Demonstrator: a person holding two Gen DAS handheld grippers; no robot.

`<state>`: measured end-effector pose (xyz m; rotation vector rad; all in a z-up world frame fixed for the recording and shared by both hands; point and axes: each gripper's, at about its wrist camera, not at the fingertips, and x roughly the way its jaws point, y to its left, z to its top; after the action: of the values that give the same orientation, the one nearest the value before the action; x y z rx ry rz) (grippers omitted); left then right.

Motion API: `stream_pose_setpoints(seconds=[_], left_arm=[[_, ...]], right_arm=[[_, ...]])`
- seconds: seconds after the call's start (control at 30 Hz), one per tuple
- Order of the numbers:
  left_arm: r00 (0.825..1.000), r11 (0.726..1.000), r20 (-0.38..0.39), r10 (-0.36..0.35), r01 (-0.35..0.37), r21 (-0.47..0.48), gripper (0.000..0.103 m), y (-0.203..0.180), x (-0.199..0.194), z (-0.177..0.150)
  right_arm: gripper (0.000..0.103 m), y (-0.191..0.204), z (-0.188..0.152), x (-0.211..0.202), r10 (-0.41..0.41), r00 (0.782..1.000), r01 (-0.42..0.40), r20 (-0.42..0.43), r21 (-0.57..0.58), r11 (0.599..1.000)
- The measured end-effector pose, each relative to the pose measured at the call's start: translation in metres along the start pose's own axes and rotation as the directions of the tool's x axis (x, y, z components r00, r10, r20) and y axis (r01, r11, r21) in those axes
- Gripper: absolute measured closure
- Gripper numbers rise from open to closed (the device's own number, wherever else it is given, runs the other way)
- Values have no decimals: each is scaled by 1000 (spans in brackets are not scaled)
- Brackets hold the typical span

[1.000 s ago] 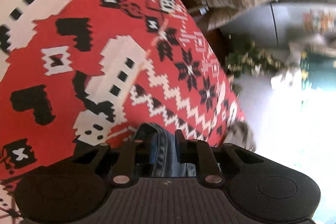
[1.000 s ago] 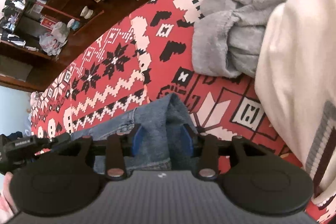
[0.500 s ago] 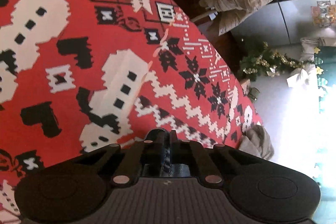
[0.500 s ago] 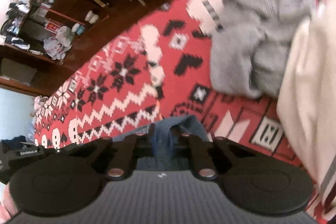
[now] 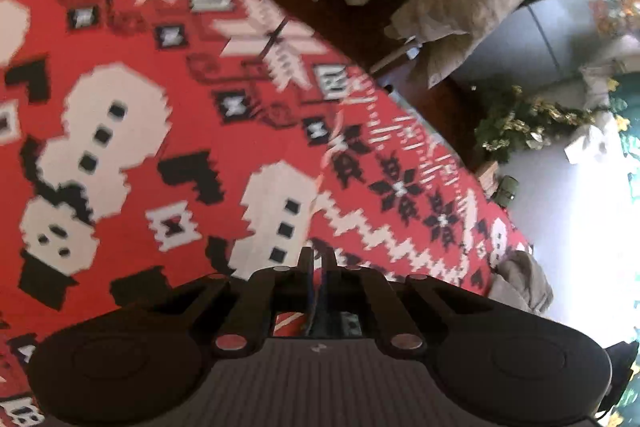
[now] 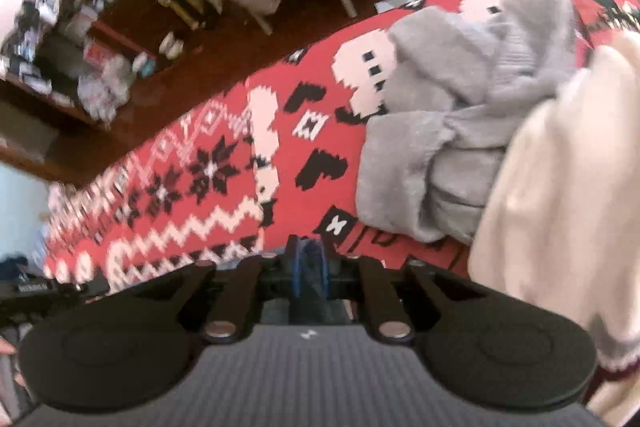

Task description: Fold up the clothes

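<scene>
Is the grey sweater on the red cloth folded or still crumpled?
Crumpled: the grey sweater lies bunched in uneven lumps on the red cloth, no flat layers.

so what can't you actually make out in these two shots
- Left wrist view: whatever the left claw pinches is hidden between its shut pads; only a dark blue sliver shows.
- Right wrist view: the denim in the right claw is mostly covered by the claw's body, so its shape is unknown.
- Right wrist view: the cream garment is cut off by the right edge.
- Right wrist view: shelf clutter is blurred.
</scene>
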<state>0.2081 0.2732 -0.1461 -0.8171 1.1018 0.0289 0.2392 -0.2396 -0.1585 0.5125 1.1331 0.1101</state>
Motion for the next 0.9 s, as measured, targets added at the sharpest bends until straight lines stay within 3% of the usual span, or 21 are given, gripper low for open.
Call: stream_pose_setpoints(seconds=[0.23,0.33,0.4,0.5,0.63,0.77,0.9], left_arm=[[988,971,-104,-116,135,198,100,-73,17,-36],[984,961,-151,-93,129,246,100,-85,40,-59],[987,971,-146,-73,103,216,101,-73,47,-64],[990,984,-127,-57,77,162,100,-55,50,-68],[995,975,-95,-23,44,219,101,-66,34,-61],[996,957,-67,-64,81,278,101,-92,22,-57],[990,944,-110,-87,117,308,101,-110,42,-65]], right_arm=[[94,42,-6,3,28,999,-30,-16,-172,985],[95,46,-13,22,13,999,-23,-52,-191,981],[103,37,-13,32,3,998,-13,-56,-178,984],[103,26,-11,34,18,999,-25,-45,-178,984],[102,33,-12,24,-90,996,86,0,-293,952],[100,46,-16,-2,-46,999,48,13,-305,951],[100,79,-33,-6,-5,1000,-2,-19,-361,932]])
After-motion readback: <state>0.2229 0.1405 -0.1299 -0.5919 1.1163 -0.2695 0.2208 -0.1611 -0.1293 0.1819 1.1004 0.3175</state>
